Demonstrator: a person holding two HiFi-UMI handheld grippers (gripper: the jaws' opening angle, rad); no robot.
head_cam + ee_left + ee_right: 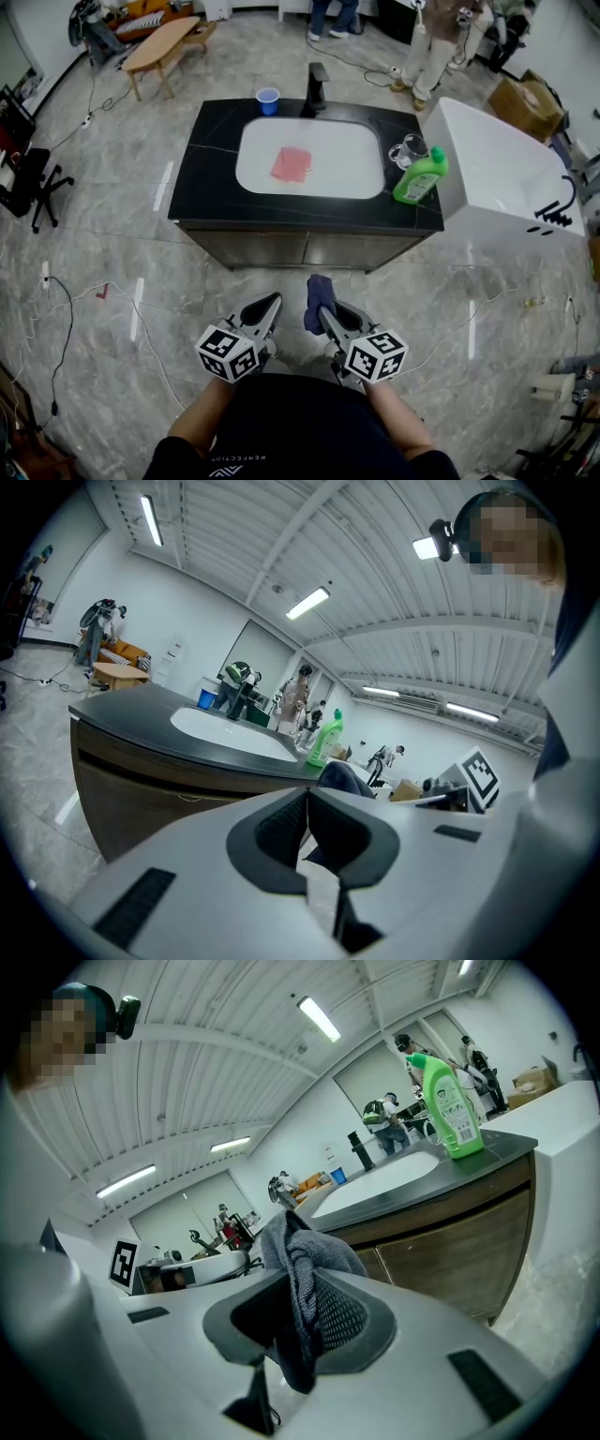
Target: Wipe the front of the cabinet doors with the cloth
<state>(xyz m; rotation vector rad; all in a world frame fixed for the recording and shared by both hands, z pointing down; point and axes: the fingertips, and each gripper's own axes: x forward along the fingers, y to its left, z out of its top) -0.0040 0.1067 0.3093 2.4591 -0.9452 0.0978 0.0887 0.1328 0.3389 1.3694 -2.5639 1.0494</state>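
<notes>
While the cabinet doors (253,249) stand unwiped under the black surface (211,159) at the far side, I hold the cloth (298,1258) ready, well apart from them.
My right gripper (302,1290) has its jaws clenched on a bunched fold of the dark cloth. My left gripper (306,803), near it, has its jaws pressed together on nothing. The risk, as I judge it, is that the pinch is narrow: dragging across the wood could tug the cloth free, or bare jaw tips could scrape the fronts.
</notes>
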